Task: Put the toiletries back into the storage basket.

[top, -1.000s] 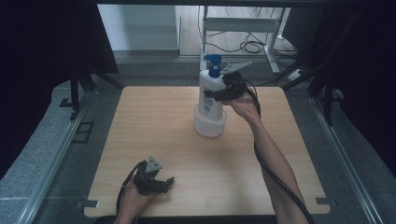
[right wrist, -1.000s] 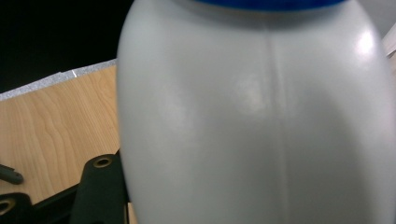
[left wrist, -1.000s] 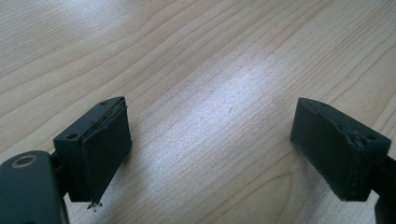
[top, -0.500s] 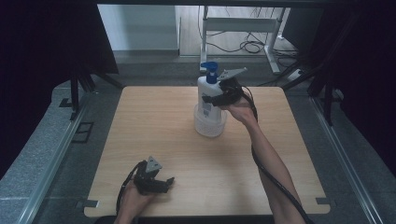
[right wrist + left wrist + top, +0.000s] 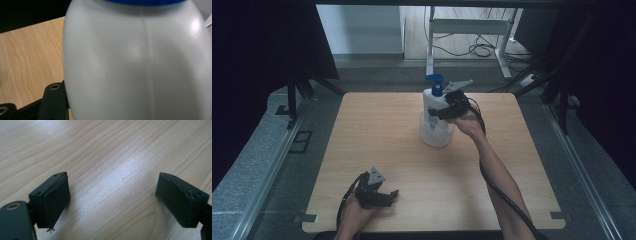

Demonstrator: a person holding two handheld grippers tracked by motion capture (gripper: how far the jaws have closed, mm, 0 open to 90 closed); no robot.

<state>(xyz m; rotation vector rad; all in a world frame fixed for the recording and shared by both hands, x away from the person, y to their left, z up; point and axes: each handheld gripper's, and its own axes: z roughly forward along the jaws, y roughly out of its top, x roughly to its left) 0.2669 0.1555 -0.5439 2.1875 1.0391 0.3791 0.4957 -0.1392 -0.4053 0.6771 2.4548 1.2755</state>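
Note:
A white pump bottle [image 5: 433, 104] with a blue pump head [image 5: 434, 82] stands upright at the back middle of the wooden table [image 5: 377, 130]. Its lower end is inside a clear round tub [image 5: 436, 135]; I cannot tell whether it rests on the bottom. My right gripper [image 5: 443, 111] is shut on the bottle's body from the right. In the right gripper view the bottle [image 5: 137, 62] is pressed close, with one black jaw at the lower left. My left gripper [image 5: 384, 196] lies near the front left edge. It is open over bare wood [image 5: 112, 195].
Bare tabletop lies between the two grippers and to the left of the tub. Dark curtains flank the table. A metal stand [image 5: 462, 30] and floor cables [image 5: 477, 49] are behind the back edge. The right gripper's cable [image 5: 507, 200] runs along the forearm.
The right gripper has brought the bottle down and slightly left, deeper into the clear tub. The left gripper has stayed still.

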